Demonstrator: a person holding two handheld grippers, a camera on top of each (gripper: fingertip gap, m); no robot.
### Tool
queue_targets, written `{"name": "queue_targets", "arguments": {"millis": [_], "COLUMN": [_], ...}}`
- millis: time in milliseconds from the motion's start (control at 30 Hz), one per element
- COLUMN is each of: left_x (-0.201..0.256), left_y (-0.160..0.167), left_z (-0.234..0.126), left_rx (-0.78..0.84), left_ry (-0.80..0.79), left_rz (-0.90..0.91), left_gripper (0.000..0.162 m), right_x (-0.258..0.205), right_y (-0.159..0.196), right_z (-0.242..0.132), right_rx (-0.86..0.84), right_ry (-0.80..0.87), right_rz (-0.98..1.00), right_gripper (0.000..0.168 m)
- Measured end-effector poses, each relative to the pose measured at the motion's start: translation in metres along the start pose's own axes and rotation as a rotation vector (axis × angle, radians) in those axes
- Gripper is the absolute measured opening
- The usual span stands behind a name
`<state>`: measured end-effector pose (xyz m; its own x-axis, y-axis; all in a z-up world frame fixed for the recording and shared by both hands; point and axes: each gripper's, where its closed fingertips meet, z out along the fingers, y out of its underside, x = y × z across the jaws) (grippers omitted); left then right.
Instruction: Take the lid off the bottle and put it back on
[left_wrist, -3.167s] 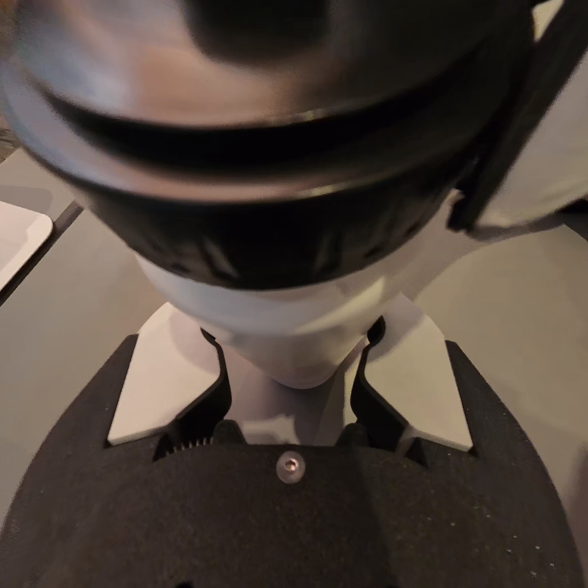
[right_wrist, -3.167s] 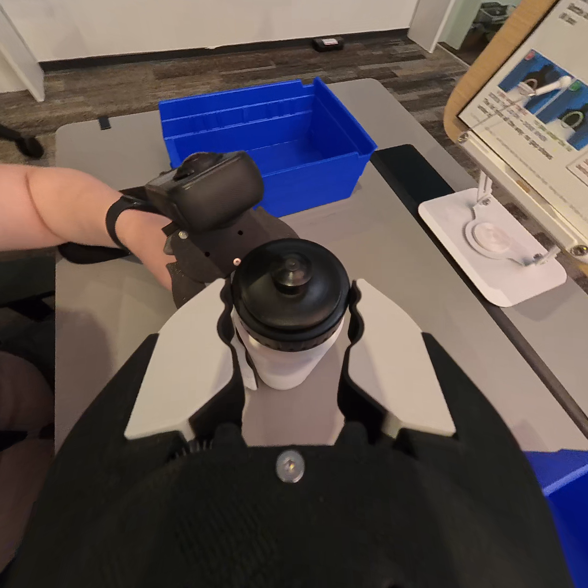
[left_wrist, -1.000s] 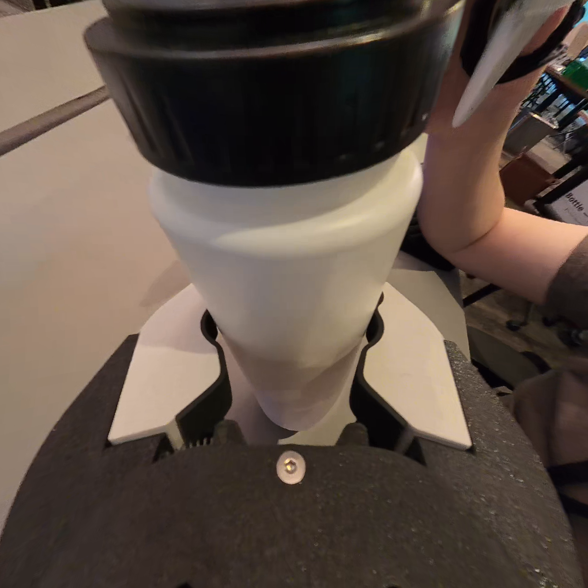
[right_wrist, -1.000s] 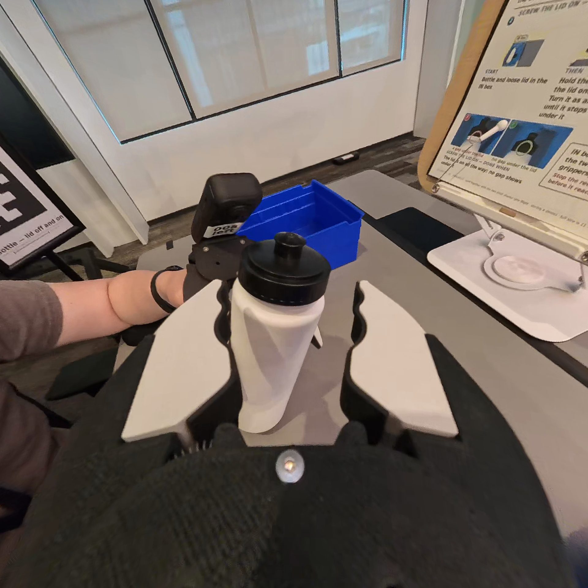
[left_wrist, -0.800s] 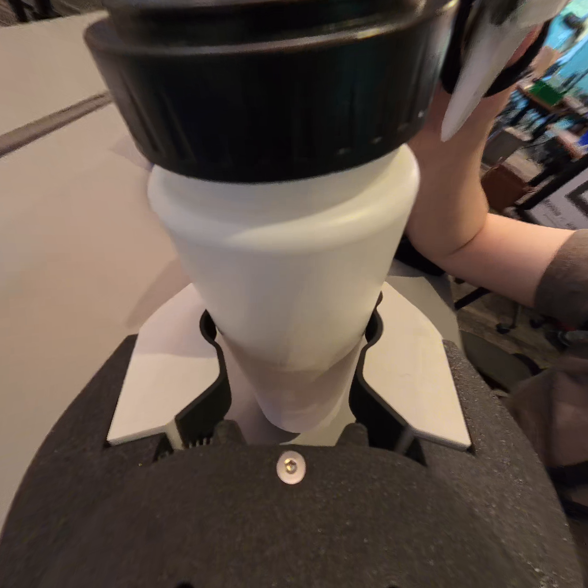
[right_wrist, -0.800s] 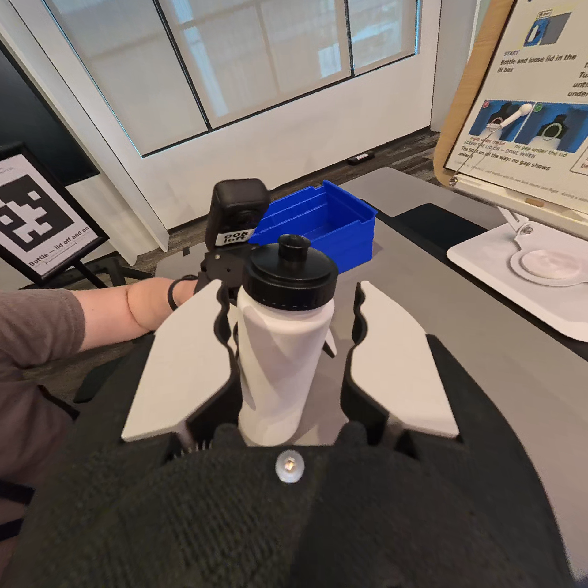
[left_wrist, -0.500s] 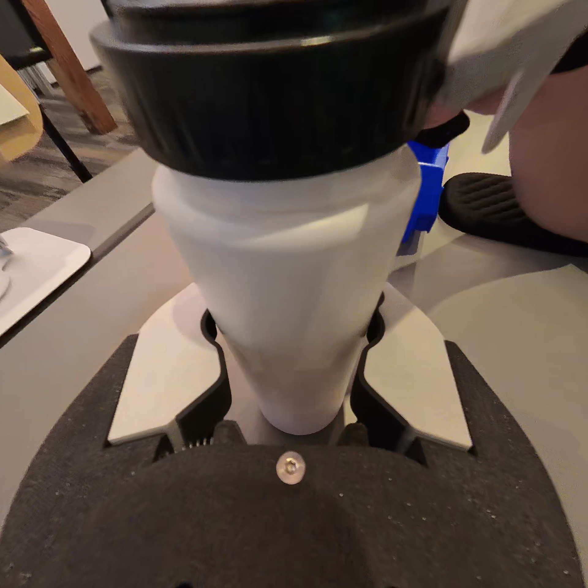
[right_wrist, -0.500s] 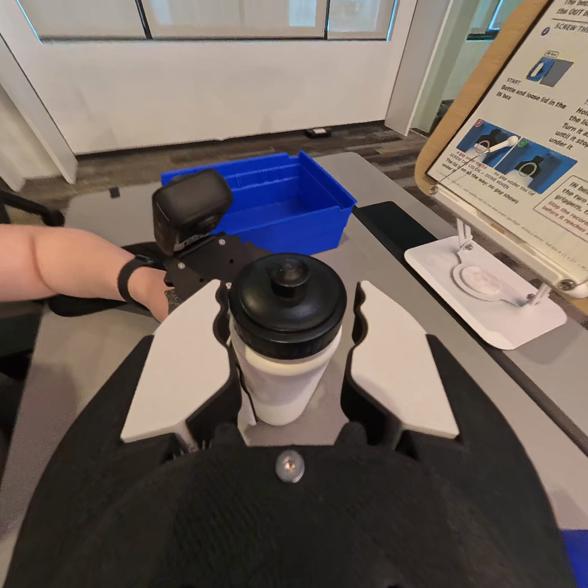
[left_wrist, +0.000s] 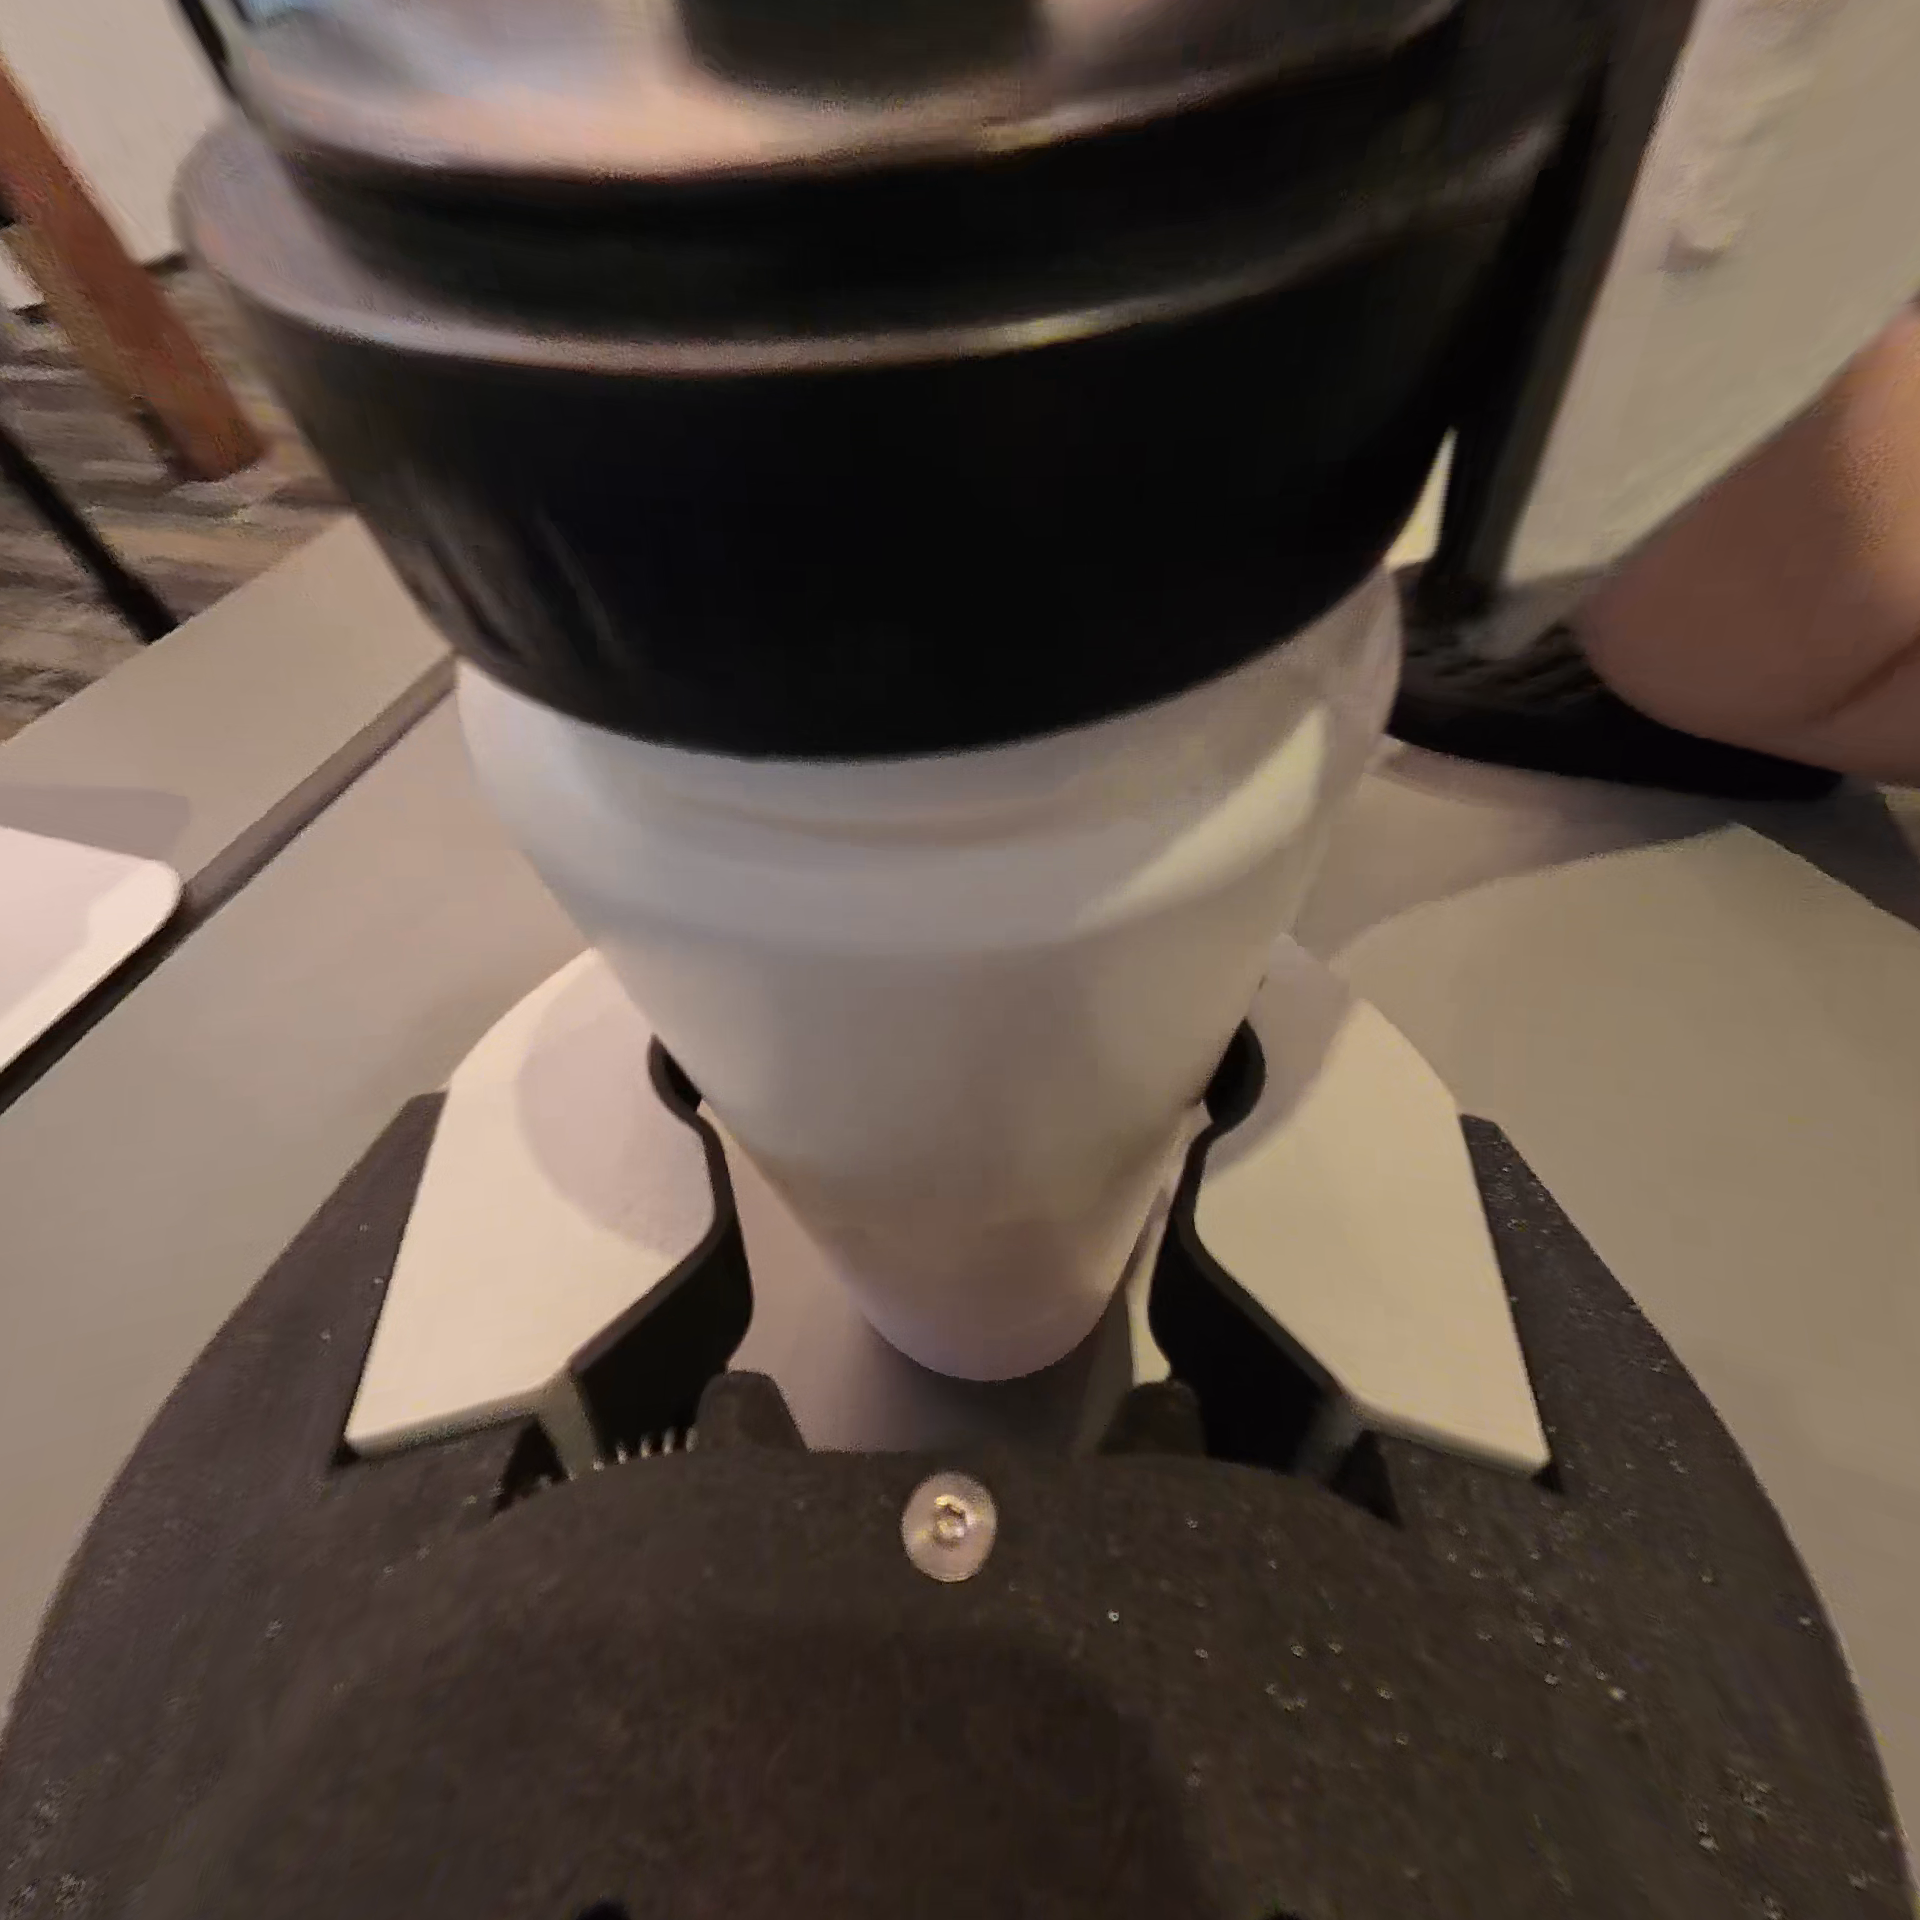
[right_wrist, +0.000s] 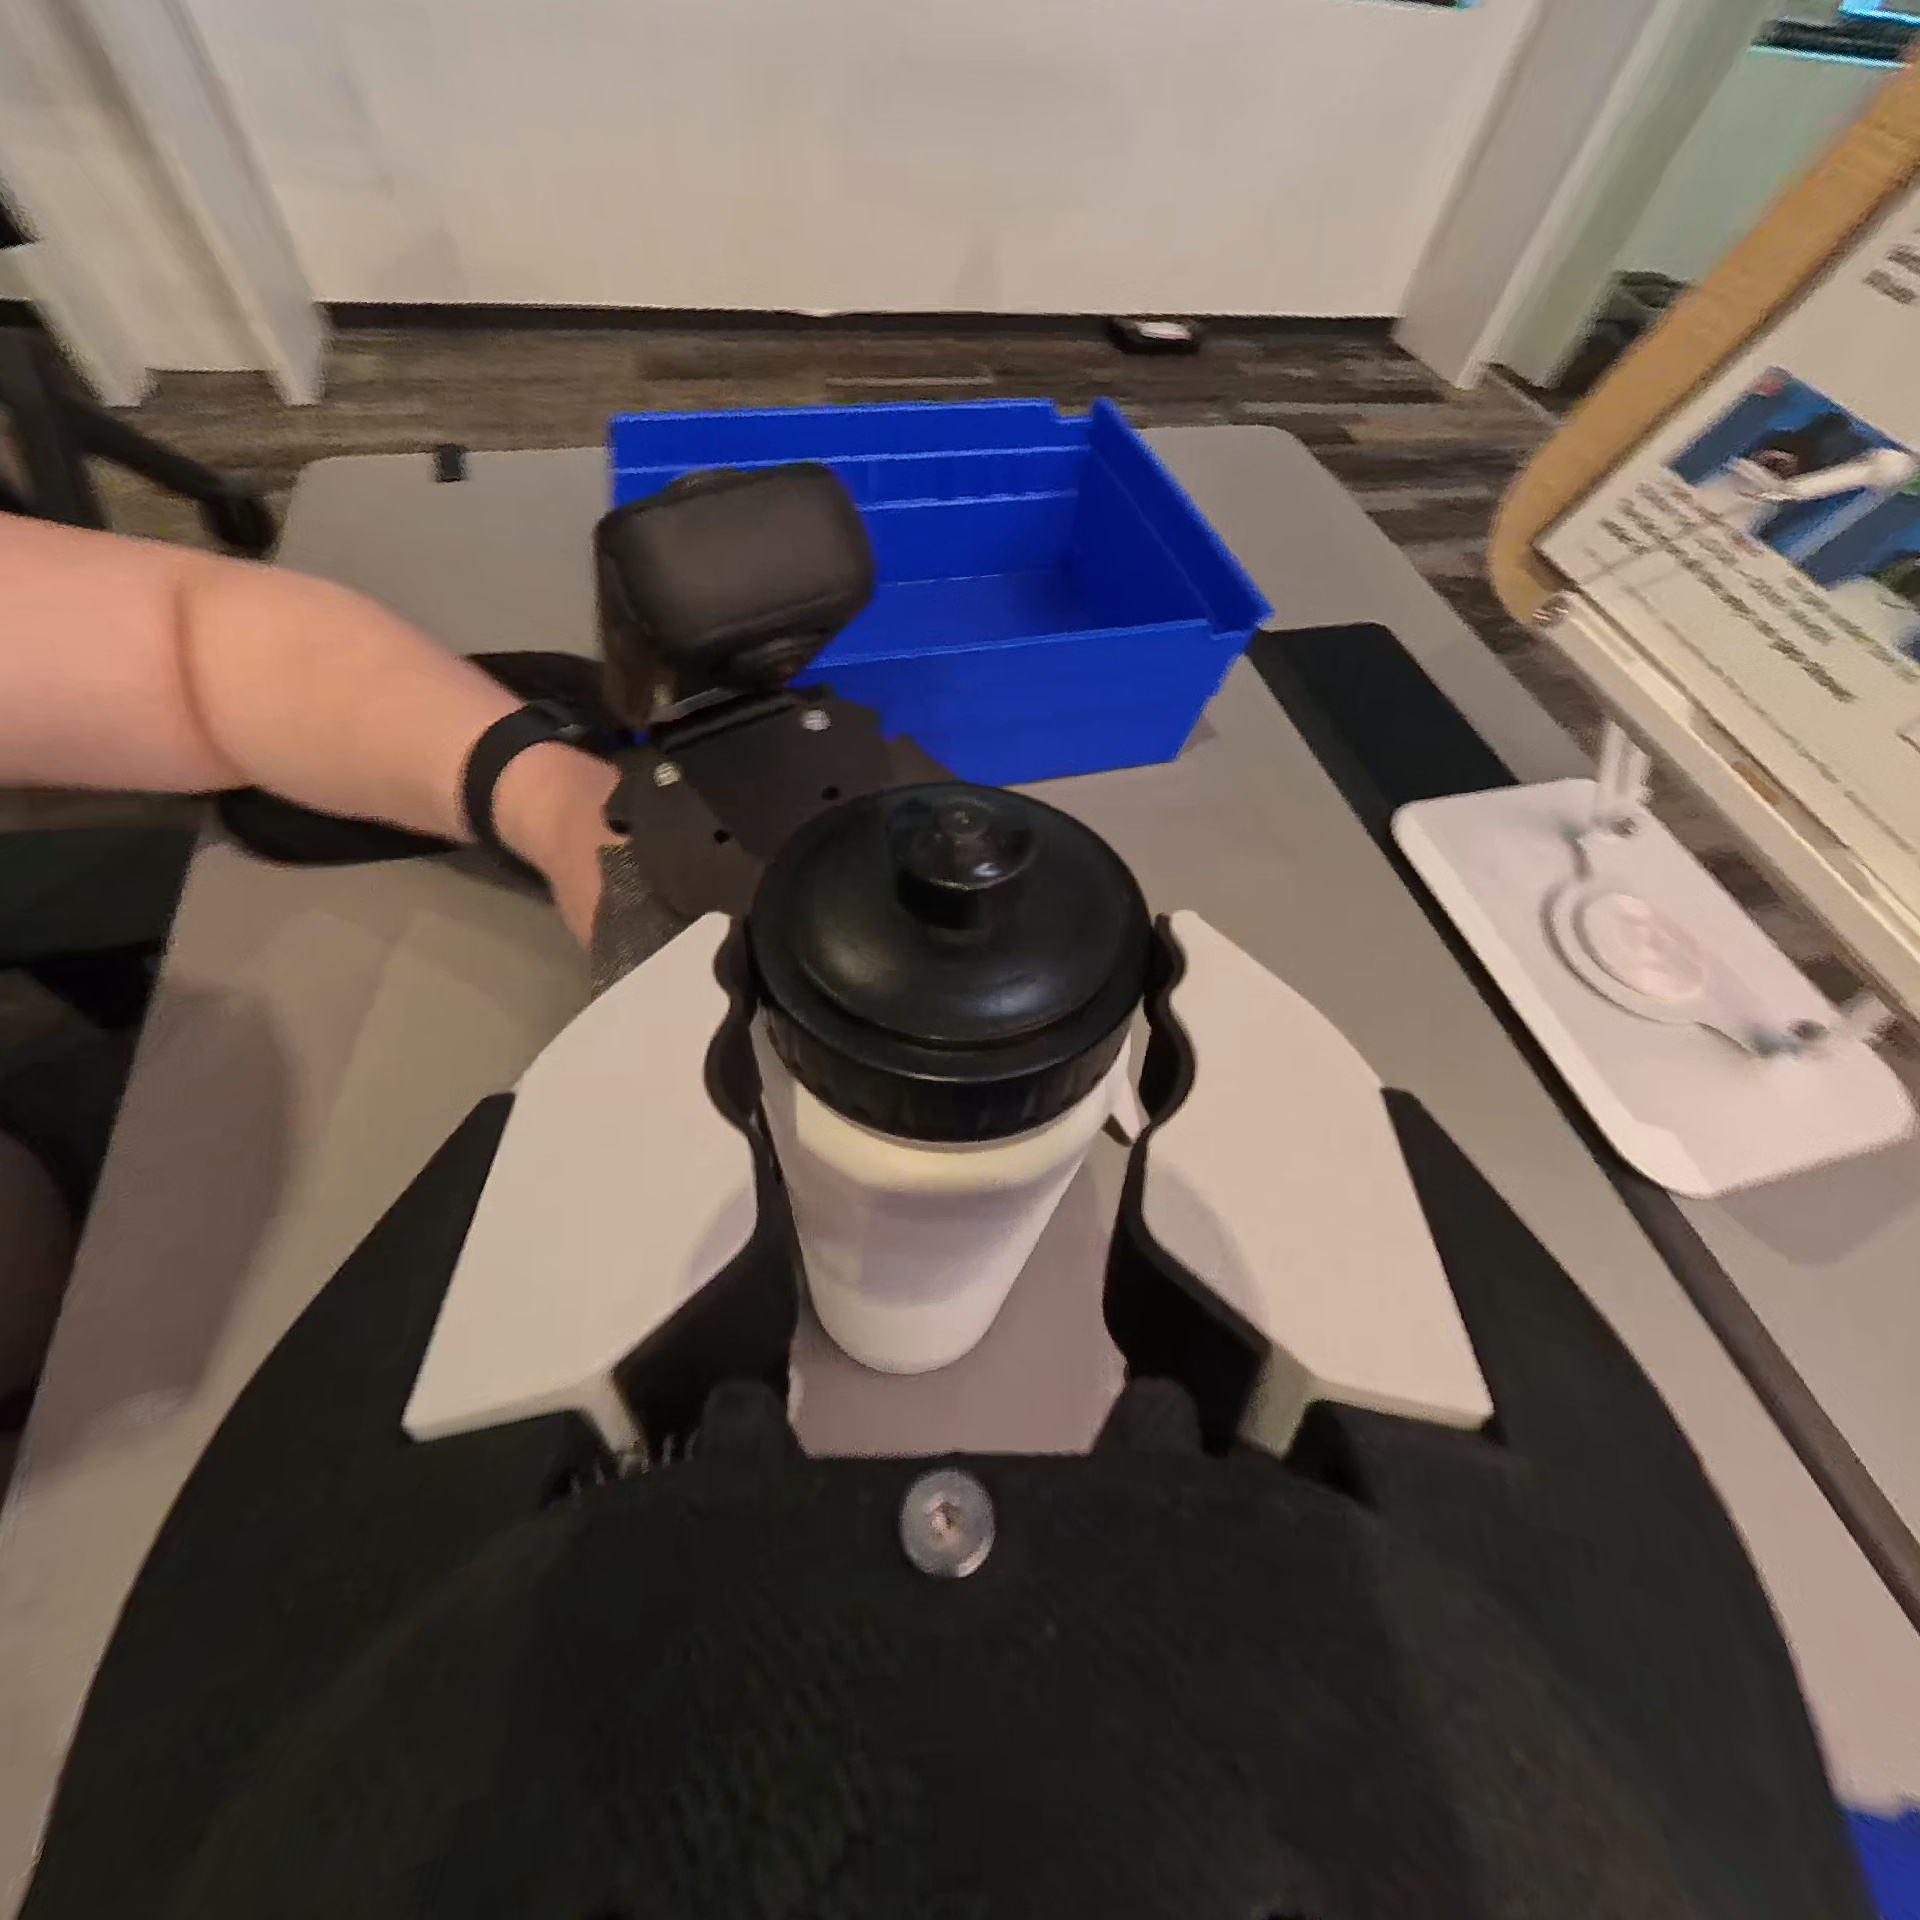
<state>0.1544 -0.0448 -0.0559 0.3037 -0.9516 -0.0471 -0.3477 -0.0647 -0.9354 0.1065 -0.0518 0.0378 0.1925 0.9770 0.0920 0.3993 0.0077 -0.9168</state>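
A white bottle (right_wrist: 904, 1247) with a black screw lid (right_wrist: 945, 966) stands upright on the grey table (right_wrist: 364, 987). My right gripper (right_wrist: 951, 935) looks down on it from above, and its pads sit against both sides of the lid. My left gripper (left_wrist: 956, 1039) is shut on the bottle's white body (left_wrist: 914, 987) low down, with the lid (left_wrist: 883, 520) blurred close above. In the right wrist view the left gripper's black body (right_wrist: 748, 790) and camera show behind the bottle. Its fingertips are hidden there.
An empty blue bin (right_wrist: 935, 623) stands behind the bottle. A white stand base (right_wrist: 1662, 987) and an instruction board (right_wrist: 1766, 520) are at the right, beyond a black mat (right_wrist: 1371, 707). A person's forearm (right_wrist: 260, 686) reaches in from the left.
My right gripper has risen from around the bottle's body to the lid and tilted to look down. Its pads now touch the lid. My left gripper has kept hold of the bottle.
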Motion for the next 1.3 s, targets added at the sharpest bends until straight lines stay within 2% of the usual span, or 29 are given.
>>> {"name": "queue_targets", "arguments": {"millis": [133, 233, 367, 467, 567, 700, 800, 900, 1100, 1300], "left_x": [0.03, 0.049, 0.063, 0.068, 0.058, 0.02, -0.021, -0.037, -0.051, -0.057], "left_y": [-0.002, -0.006, -0.006, 0.003, 0.003, 0.005, 0.009, 0.012, 0.013, 0.01], "left_z": [-0.002, -0.006, -0.012, -0.013, -0.012, -0.012, -0.021, -0.027, -0.029, -0.027], "left_rx": [-0.01, 0.008, 0.022, -0.008, -0.012, -0.053, -0.072, -0.051, -0.017, 0.031], "left_ry": [0.177, 0.284, 0.342, 0.344, 0.272, 0.045, -0.191, -0.248, -0.319, -0.341], "left_rz": [0.057, 0.103, 0.135, 0.185, 0.15, 0.074, -0.004, -0.115, -0.094, -0.099], "left_gripper": [0.097, 0.097, 0.097, 0.097, 0.097, 0.097, 0.098, 0.098, 0.098, 0.098], "right_x": [-0.023, -0.039, -0.053, -0.061, -0.041, -0.017, 0.002, 0.02, 0.024, 0.024], "right_y": [-0.001, -0.006, -0.011, -0.02, -0.014, -0.038, -0.047, -0.037, -0.031, -0.033], "right_z": [-0.013, -0.021, -0.023, -0.03, -0.017, -0.023, -0.029, -0.022, 0.008, 0.017], "right_rx": [0.074, 0.14, 0.202, 0.297, 0.26, 0.378, 0.446, 0.414, 0.372, 0.316], "right_ry": [-0.259, -0.392, -0.477, -0.567, -0.412, -0.17, 0.03, 0.225, 0.335, 0.402], "right_rz": [-0.04, -0.051, -0.063, 0.009, 0.017, 0.086, 0.128, 0.163, 0.185, 0.129], "right_gripper": [0.074, 0.074, 0.074, 0.074, 0.074, 0.074, 0.074, 0.074, 0.074, 0.074]}}
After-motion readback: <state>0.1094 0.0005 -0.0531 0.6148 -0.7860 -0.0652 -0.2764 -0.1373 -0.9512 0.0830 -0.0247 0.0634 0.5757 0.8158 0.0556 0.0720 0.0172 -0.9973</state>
